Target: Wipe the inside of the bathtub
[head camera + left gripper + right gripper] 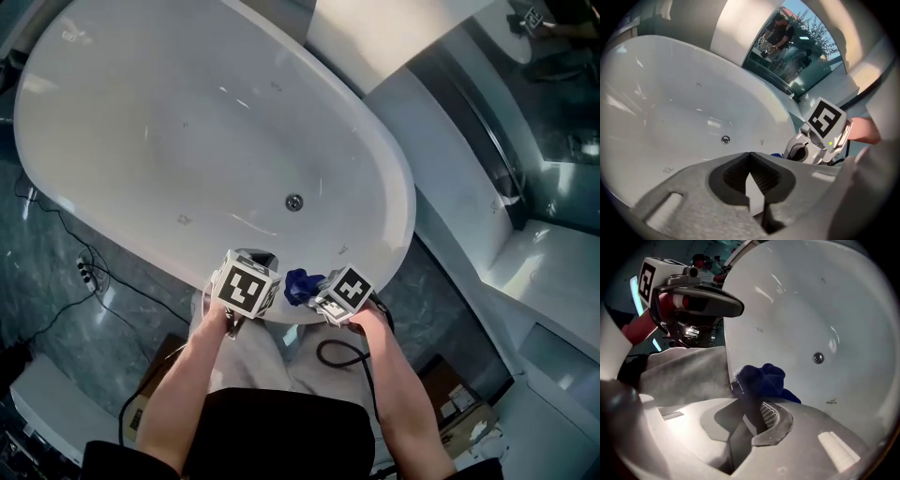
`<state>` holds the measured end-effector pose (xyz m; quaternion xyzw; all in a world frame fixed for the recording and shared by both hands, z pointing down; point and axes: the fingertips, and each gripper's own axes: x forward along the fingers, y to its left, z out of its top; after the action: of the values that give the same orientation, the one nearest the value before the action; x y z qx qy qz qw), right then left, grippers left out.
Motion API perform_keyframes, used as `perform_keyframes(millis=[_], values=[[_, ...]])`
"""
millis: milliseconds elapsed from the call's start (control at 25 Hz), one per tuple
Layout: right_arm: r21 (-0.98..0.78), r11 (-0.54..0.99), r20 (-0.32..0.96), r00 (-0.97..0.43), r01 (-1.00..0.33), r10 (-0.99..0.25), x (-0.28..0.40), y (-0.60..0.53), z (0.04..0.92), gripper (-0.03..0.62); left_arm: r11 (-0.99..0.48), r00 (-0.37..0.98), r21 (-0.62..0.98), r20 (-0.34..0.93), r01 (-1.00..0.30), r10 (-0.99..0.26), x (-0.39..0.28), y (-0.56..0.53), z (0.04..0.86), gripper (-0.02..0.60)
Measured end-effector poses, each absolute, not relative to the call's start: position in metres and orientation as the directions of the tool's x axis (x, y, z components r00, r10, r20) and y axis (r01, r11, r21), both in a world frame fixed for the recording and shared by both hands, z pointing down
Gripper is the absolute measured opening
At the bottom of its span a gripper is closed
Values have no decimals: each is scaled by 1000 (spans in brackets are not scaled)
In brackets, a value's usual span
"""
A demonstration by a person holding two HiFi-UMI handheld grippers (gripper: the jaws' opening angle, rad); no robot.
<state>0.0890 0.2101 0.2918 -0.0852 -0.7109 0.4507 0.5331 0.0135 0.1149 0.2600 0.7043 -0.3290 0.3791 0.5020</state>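
One crumpled blue cloth (pixel 763 378) in right tongs (pixel 753 412), glossy oval bathtub (pixel 187 122)

Shows a dark marbled floor (pixel 47 272) at left, with what may be a power strip (pixel 84 270) lying on it. Shows a brown cardboard box (pixel 157 370) lower left, a looped black cable (pixel 320 353) near bottom centre, and a white ledge (pixel 441 159) at right beneath dark reflective window glass (pixel 562 94).

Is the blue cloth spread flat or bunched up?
Bunched up: the blue cloth forms a crumpled wad pinched in the right gripper.
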Motion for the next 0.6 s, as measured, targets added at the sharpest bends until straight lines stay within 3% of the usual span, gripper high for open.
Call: perform_keyframes(millis=[360, 600], values=[[-594, 727, 761, -533, -345, 369, 45, 160, 228, 49, -283, 431, 359, 865, -889, -257, -36, 84, 179, 5], [-474, 806, 770, -611, -353, 185, 22, 120, 181, 49, -200, 381, 326, 838, -924, -391, -55, 65, 132, 5]])
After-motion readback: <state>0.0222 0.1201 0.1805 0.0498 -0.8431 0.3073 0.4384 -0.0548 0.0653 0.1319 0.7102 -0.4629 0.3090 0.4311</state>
